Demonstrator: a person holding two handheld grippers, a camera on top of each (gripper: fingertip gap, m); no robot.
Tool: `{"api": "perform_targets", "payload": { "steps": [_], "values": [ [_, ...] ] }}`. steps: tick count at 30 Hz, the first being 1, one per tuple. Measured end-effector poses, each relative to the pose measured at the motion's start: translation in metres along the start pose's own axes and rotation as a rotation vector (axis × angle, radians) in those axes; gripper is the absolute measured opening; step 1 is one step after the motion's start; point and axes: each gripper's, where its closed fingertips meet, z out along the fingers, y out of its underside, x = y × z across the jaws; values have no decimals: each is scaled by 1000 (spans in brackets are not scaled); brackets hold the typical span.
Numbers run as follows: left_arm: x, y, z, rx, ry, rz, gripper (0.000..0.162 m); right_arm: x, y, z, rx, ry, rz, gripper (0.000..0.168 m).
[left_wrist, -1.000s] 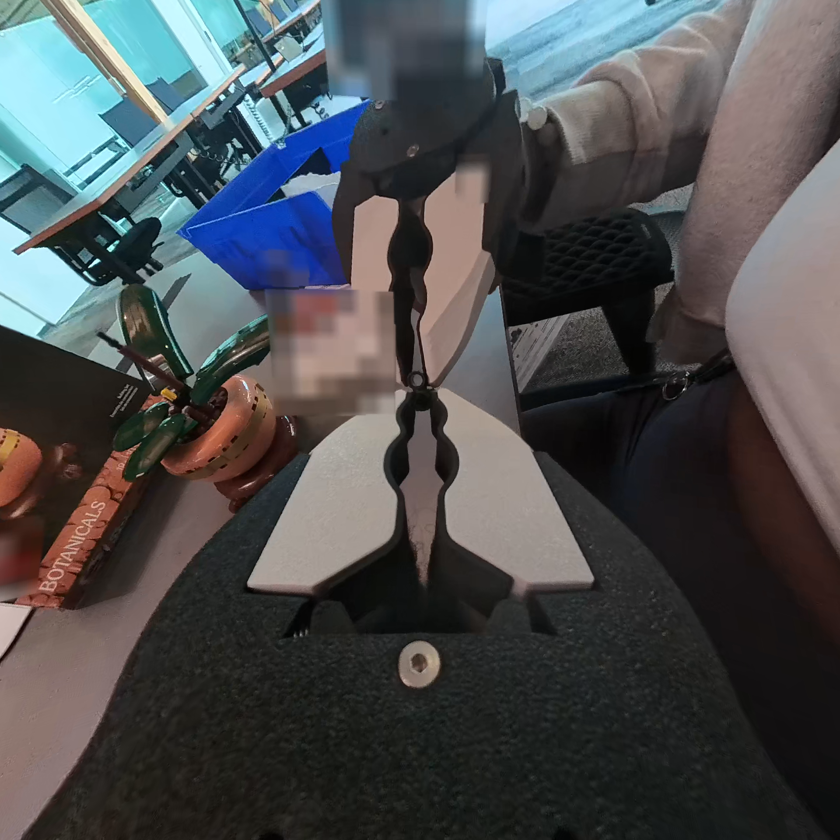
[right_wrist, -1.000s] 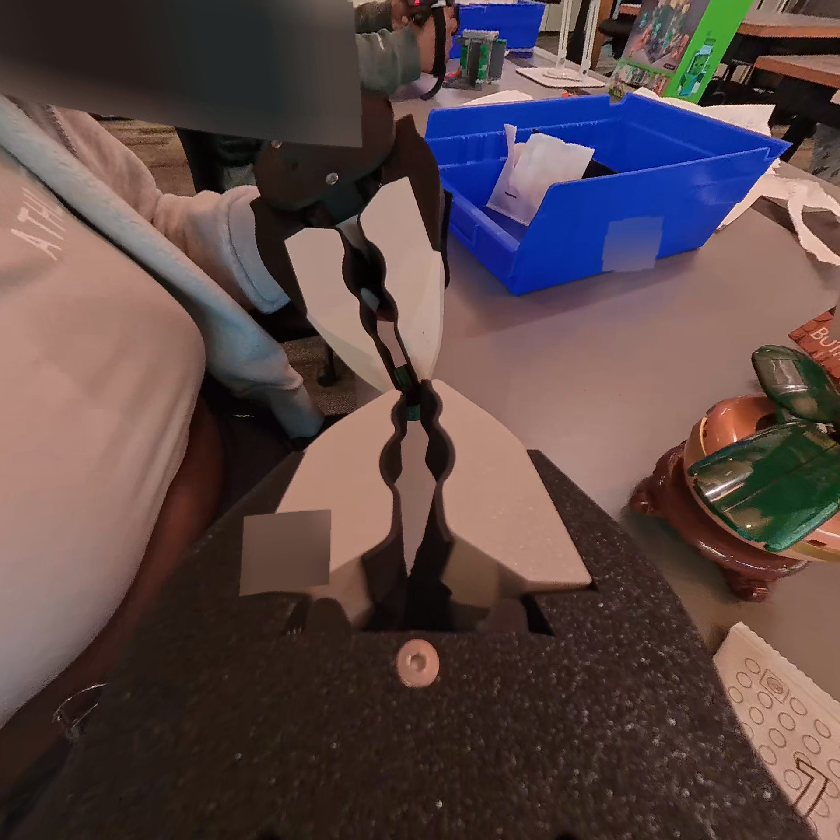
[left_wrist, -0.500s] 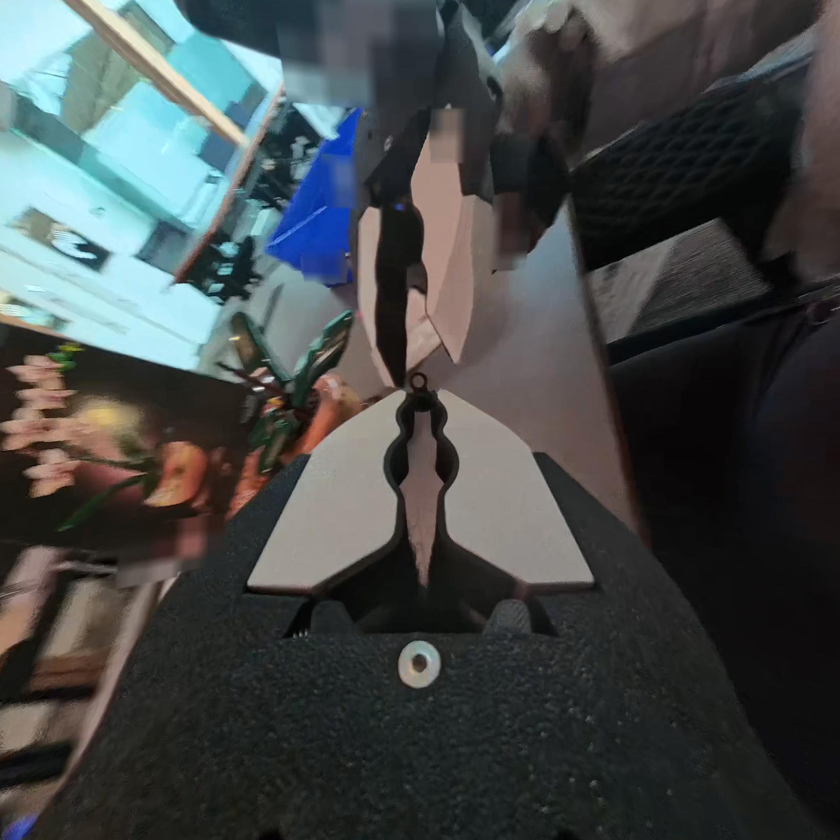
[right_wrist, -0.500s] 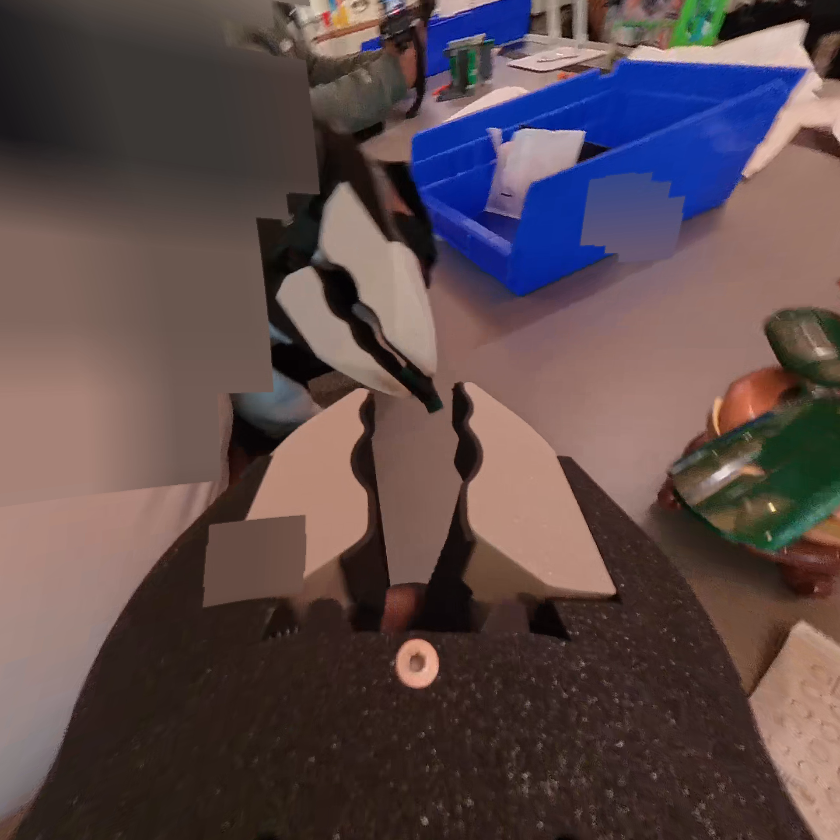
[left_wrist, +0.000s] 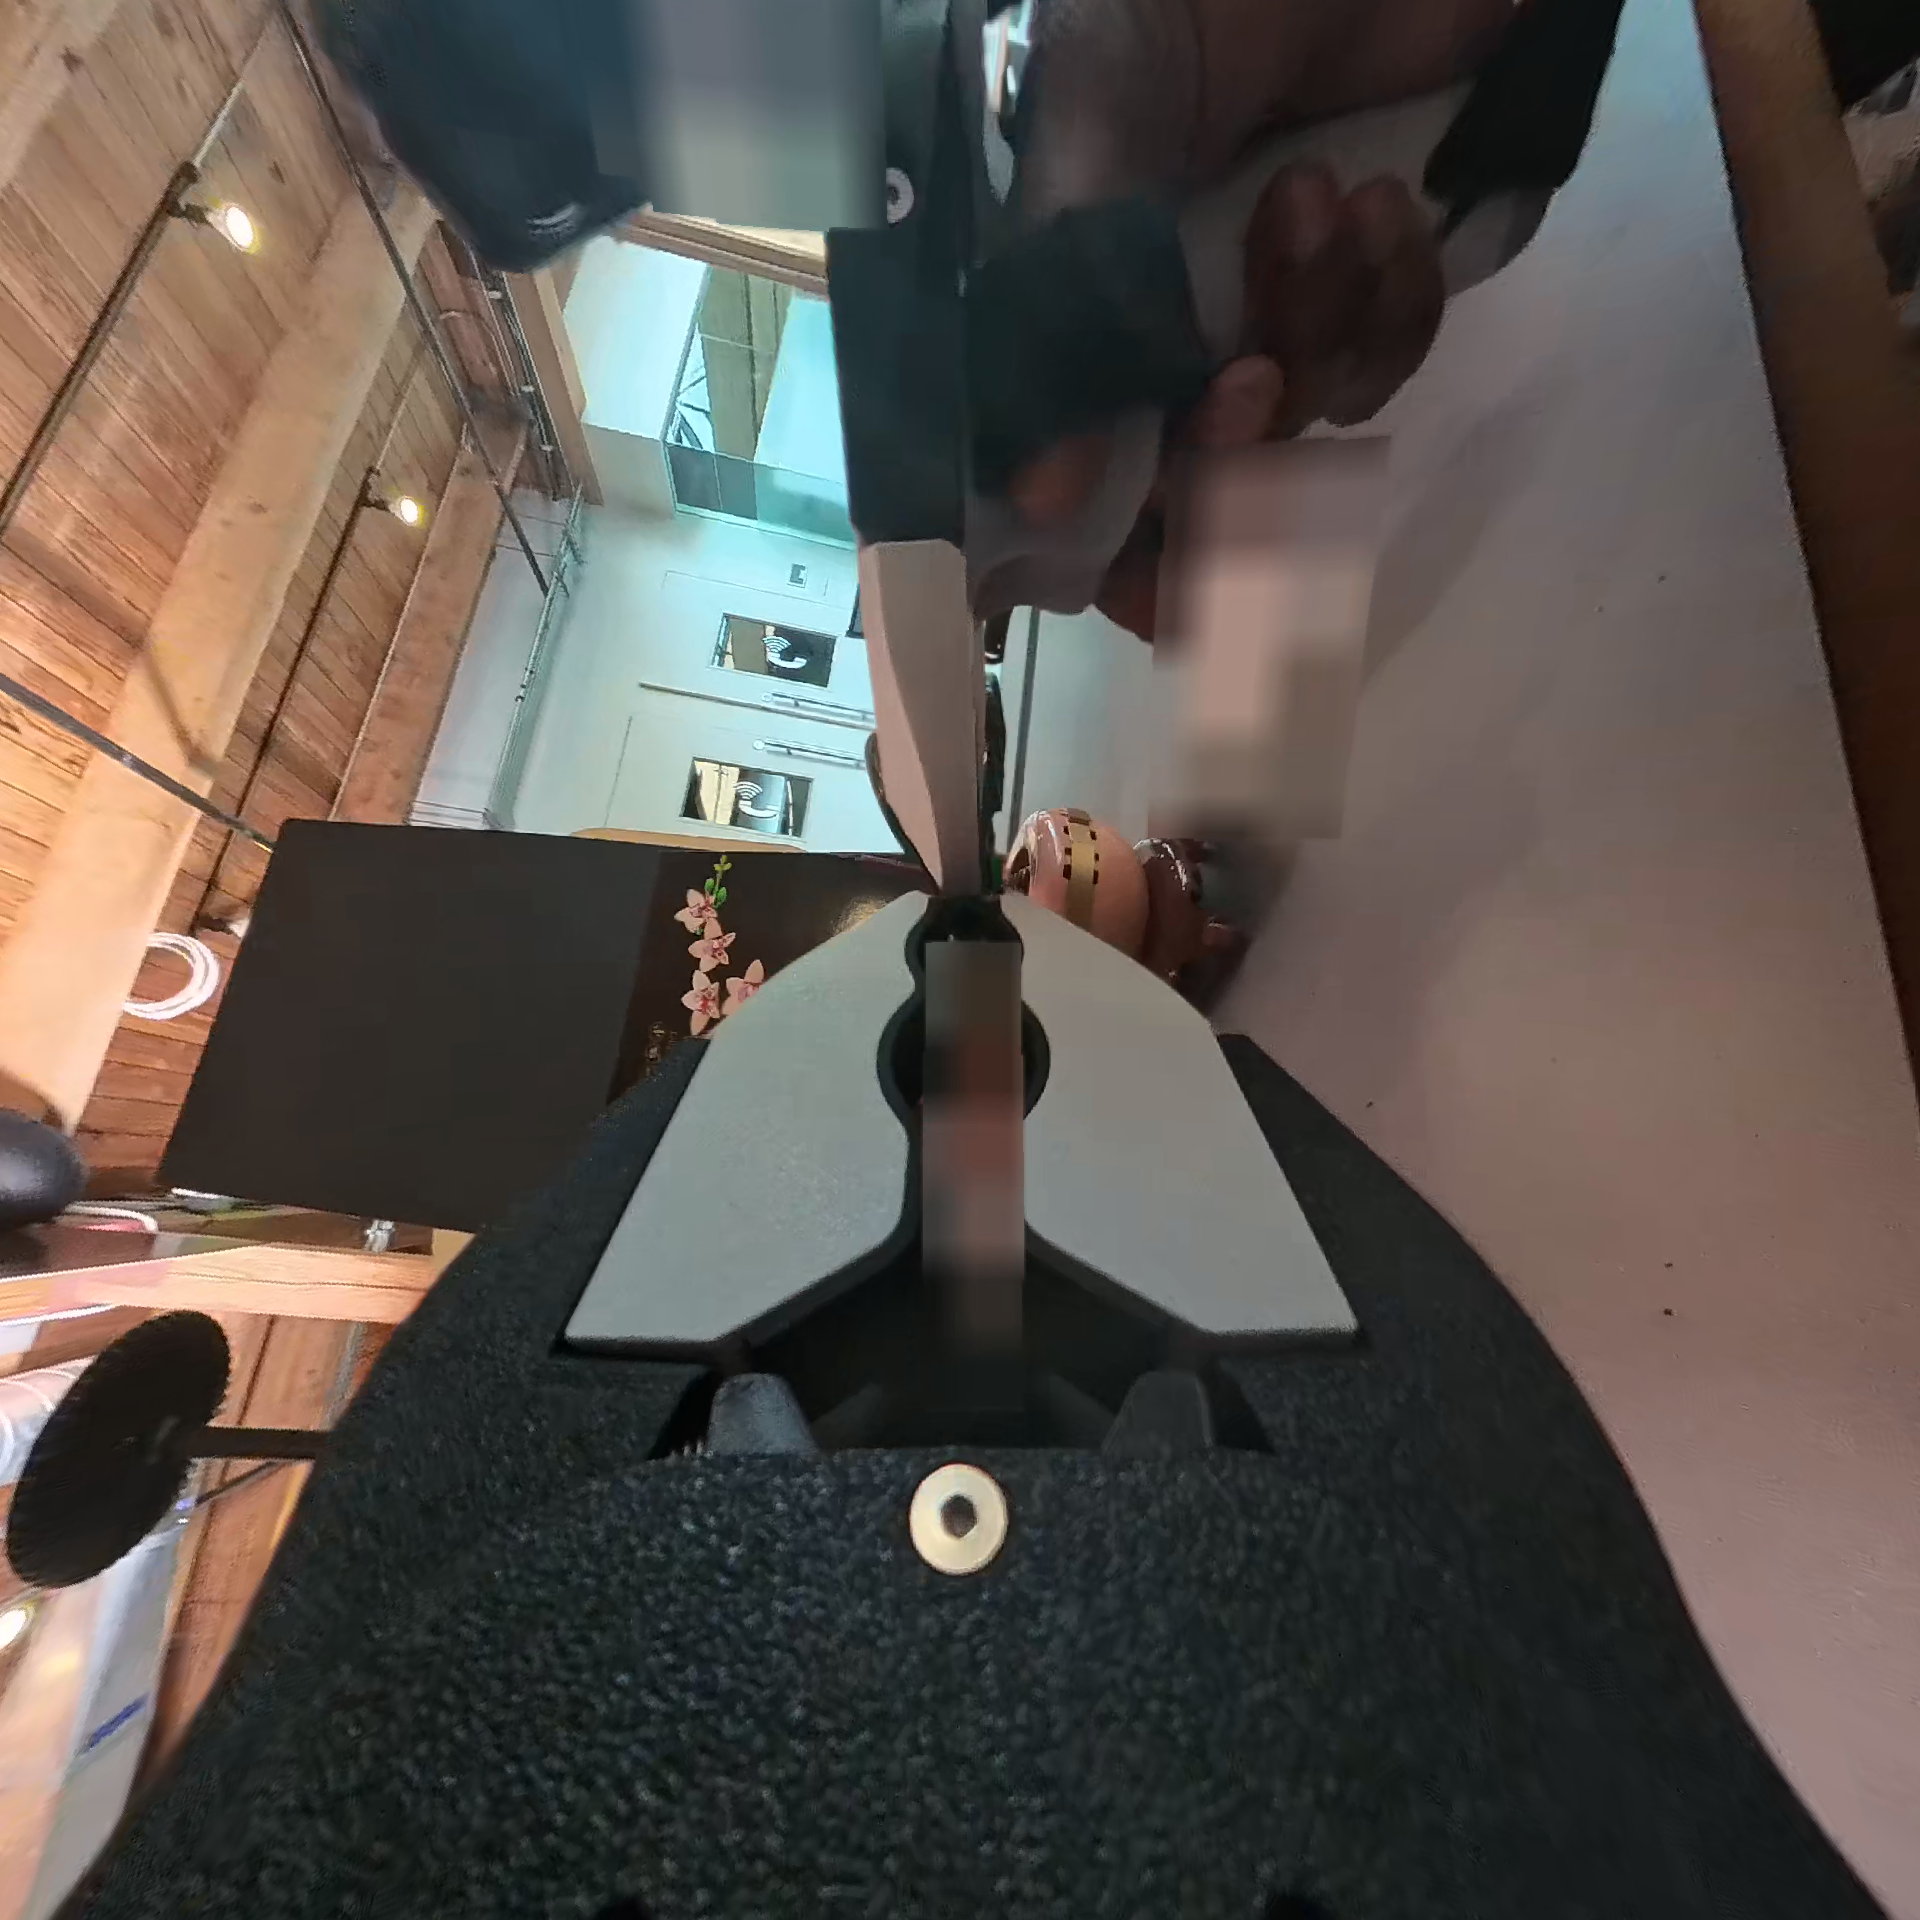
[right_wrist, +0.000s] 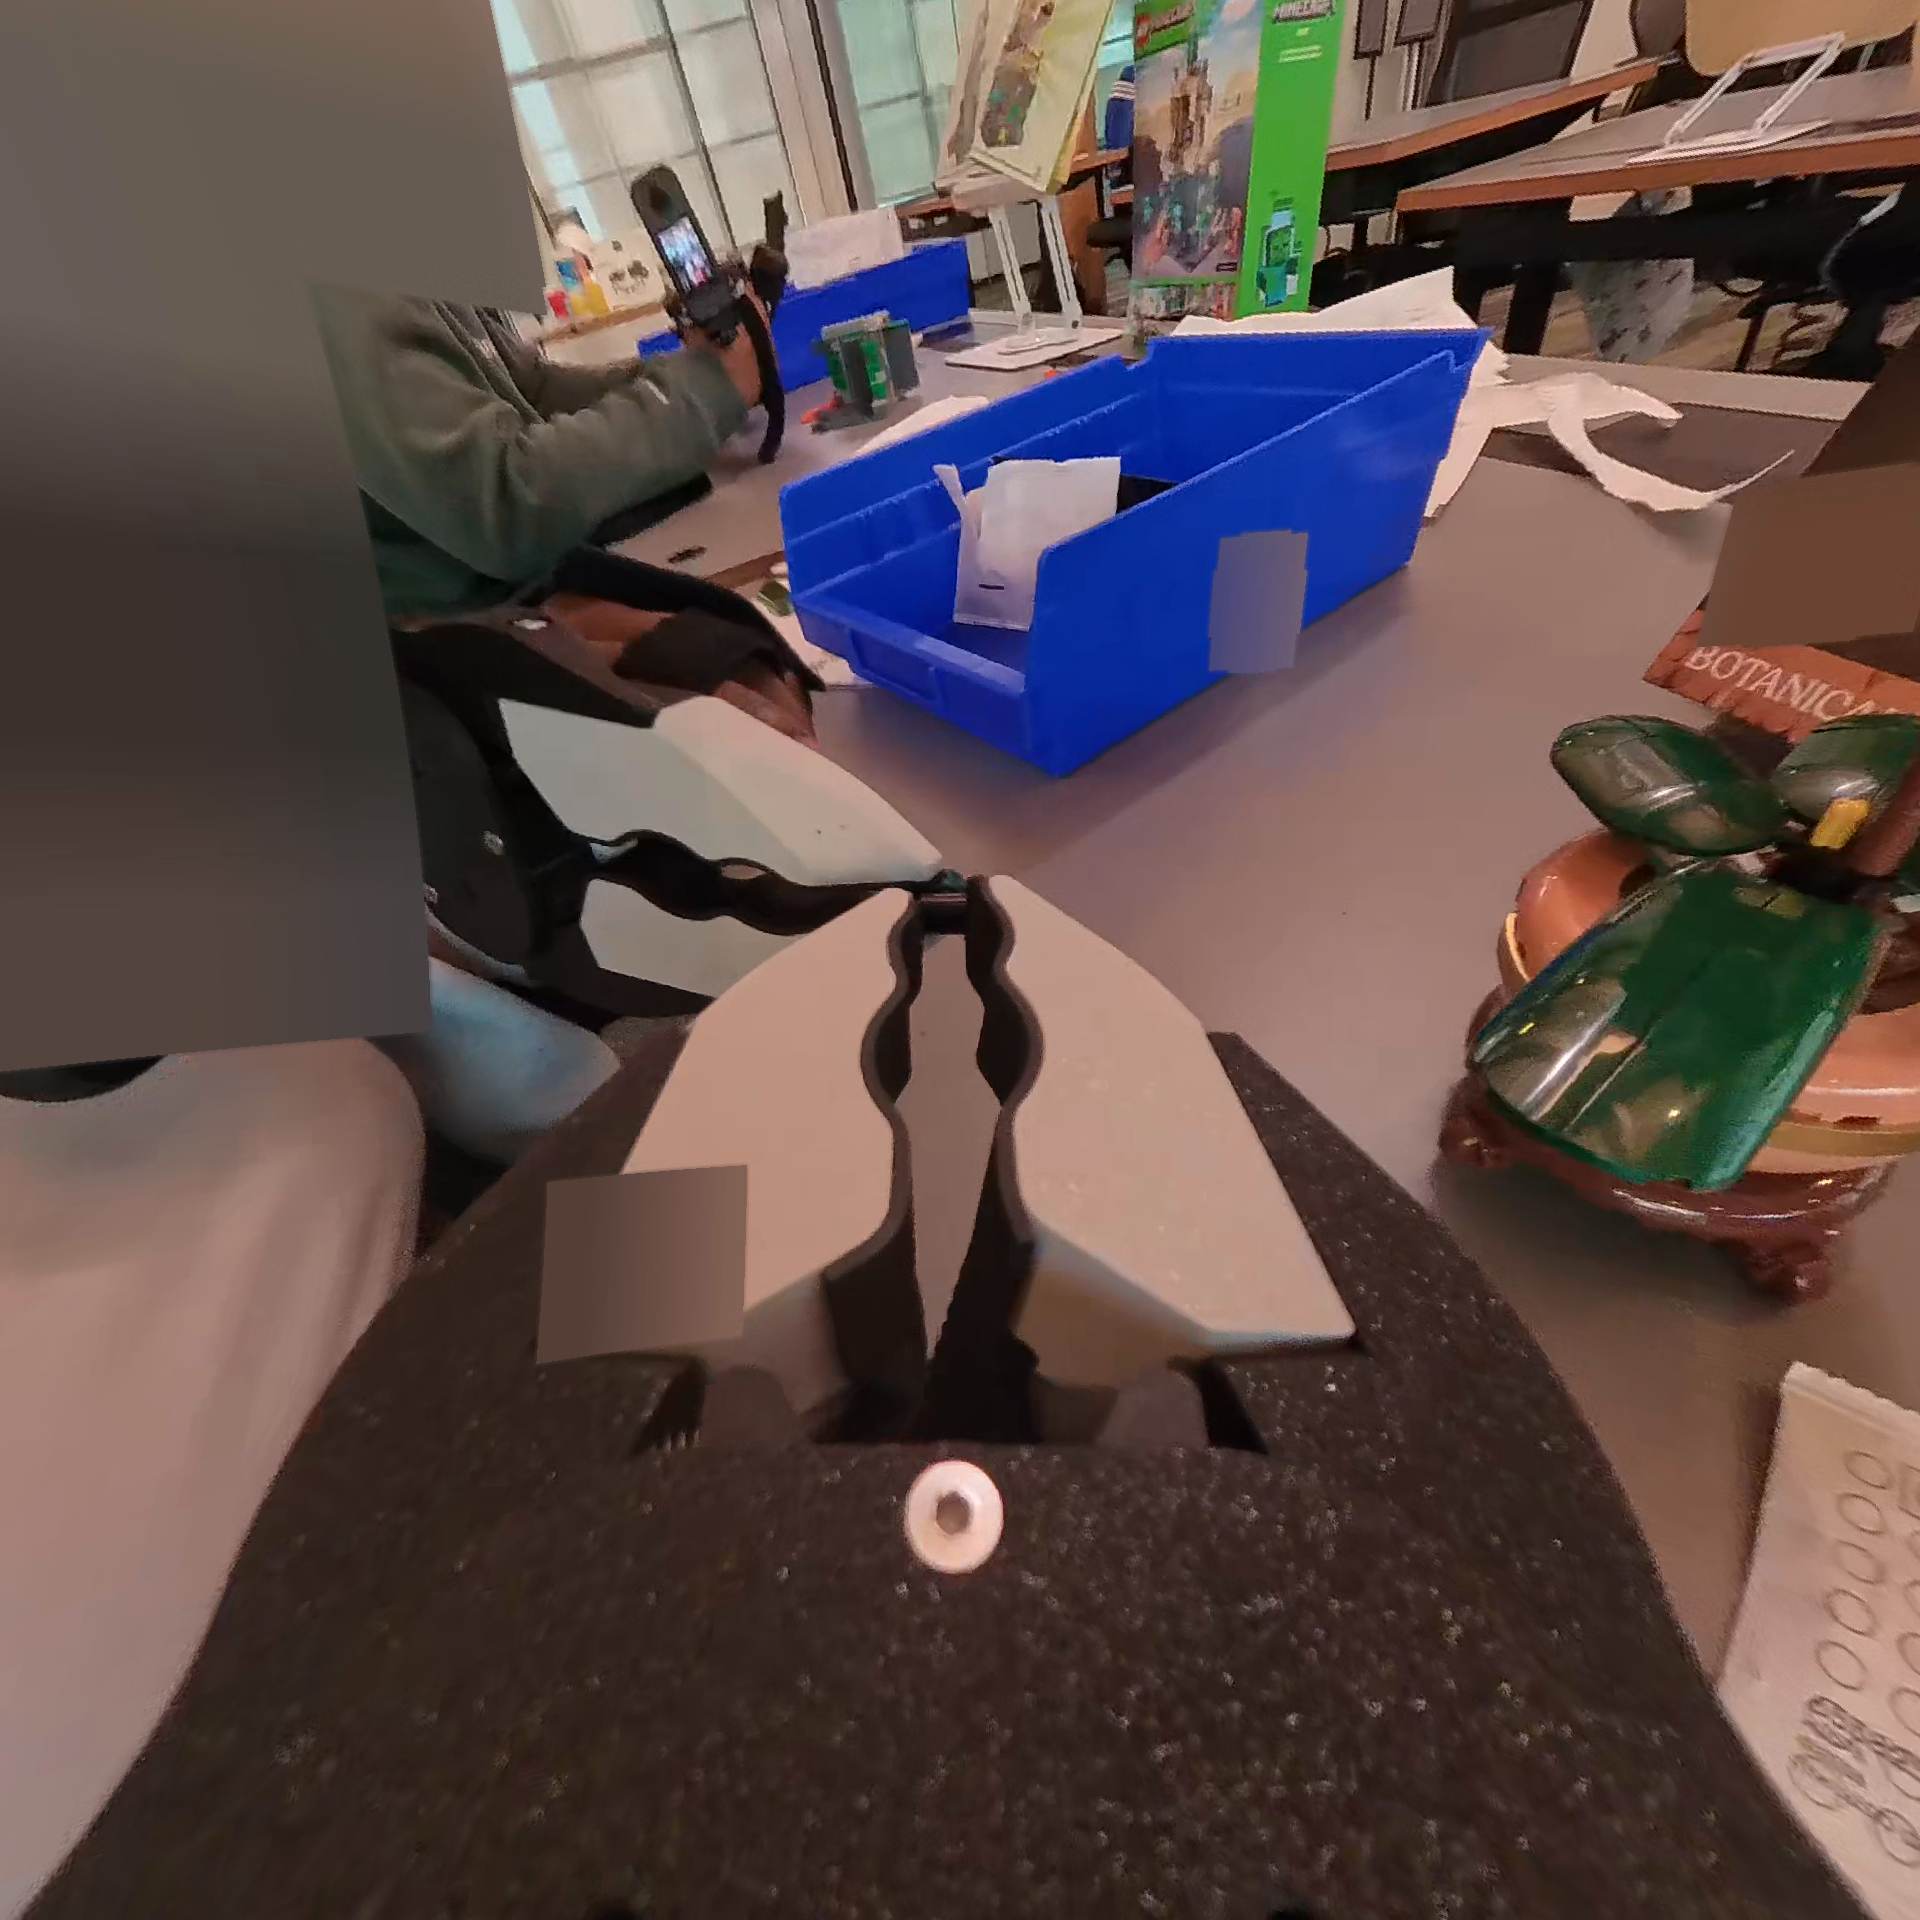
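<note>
My two grippers meet tip to tip above the grey table (right_wrist: 1278, 831). In the right wrist view my right gripper (right_wrist: 948, 906) has its tips closed on a small dark green piece (right_wrist: 945, 891). The left gripper (right_wrist: 914, 889) reaches in from the left, lying on its side, its tips shut on the same piece. In the left wrist view my left gripper (left_wrist: 966, 916) is shut at the tips, and the right gripper (left_wrist: 961, 883) comes down from above, seen edge-on. The piece is mostly hidden by the tips.
A brick-built plant with a terracotta pot and green leaves (right_wrist: 1704, 1039) stands to the right, and also shows in the left wrist view (left_wrist: 1081, 868). A blue bin (right_wrist: 1143, 592) holds white bags. A black box (left_wrist: 416, 1018), a printed sheet (right_wrist: 1849, 1662) and a person's green sleeve (right_wrist: 520, 436) are nearby.
The left gripper has rolled about a quarter turn and now lies sideways. The right gripper opened half a second ago and has closed on the small piece again.
</note>
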Motion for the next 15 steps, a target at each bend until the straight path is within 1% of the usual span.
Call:
{"api": "perform_targets", "payload": {
  "steps": [4, 8, 9, 10, 11, 12, 13, 15],
  "values": [
    [-1, 1, 0, -33, -25, 53, 6, 0, -1, -1, 13, 55, -105, 7],
    [-2, 4, -1, -38, -22, 15, 6, -2, -1, -1, 29, 73, -138, 7],
    [-2, 13, -1, -85, -19, 13, 6, 3, -2, -3, 34, 105, -138, 7],
    [-4, 36, -4, -183, -16, 30, 6, 18, -12, -17, 97, 191, -161, 6],
    [-6, 60, -10, -244, -18, 17, 6, 33, -21, -36, 146, 243, -140, 6],
    [-8, 72, -17, -237, -15, -68, 6, 40, -23, -48, 150, 240, -107, 6],
    [-12, 74, -21, -212, -14, -163, 6, 40, -18, -49, 114, 232, -113, 6],
    [-19, 66, -19, -176, -26, -238, 6, 31, -10, -40, 46, 221, -193, 7]
  ]
}}
